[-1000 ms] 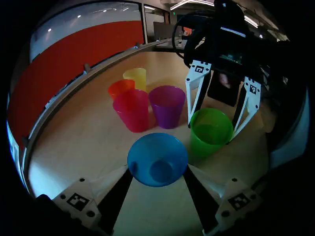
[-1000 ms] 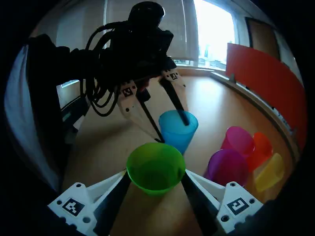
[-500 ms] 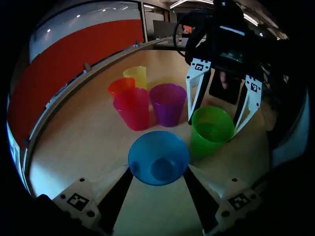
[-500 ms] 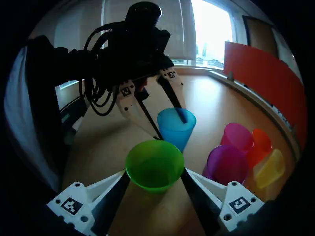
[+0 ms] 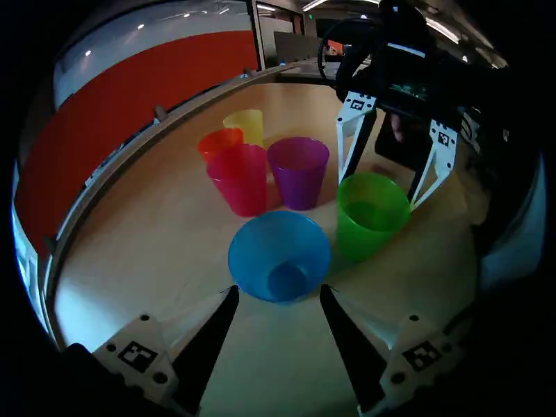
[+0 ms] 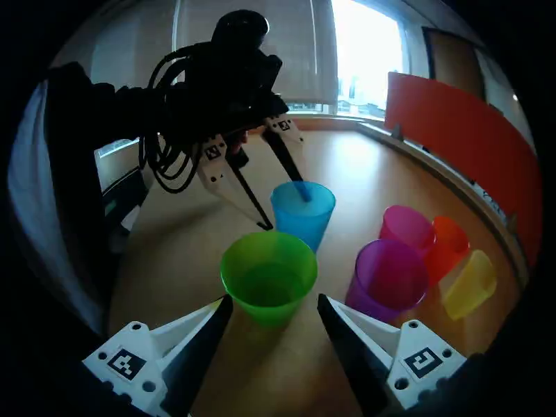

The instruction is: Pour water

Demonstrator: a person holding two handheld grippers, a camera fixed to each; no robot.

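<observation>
**Blue and green cups upright, side by side on the desk**

The blue cup (image 5: 279,256) is translucent plastic, tapering to a narrow base. It stands upright, mouth open, on the pale wooden desk (image 5: 139,264). It sits just ahead of the left tongs (image 5: 278,288), with a sliver of gap at each tip.

The green cup (image 5: 372,214), of the same shape, stands upright at its 2 o'clock, nearly touching it. In the right gripper view the green cup (image 6: 267,274) sits between the tips of the right tongs (image 6: 273,299), the blue cup (image 6: 302,212) at its 1 o'clock. Water in either cannot be made out.
</observation>
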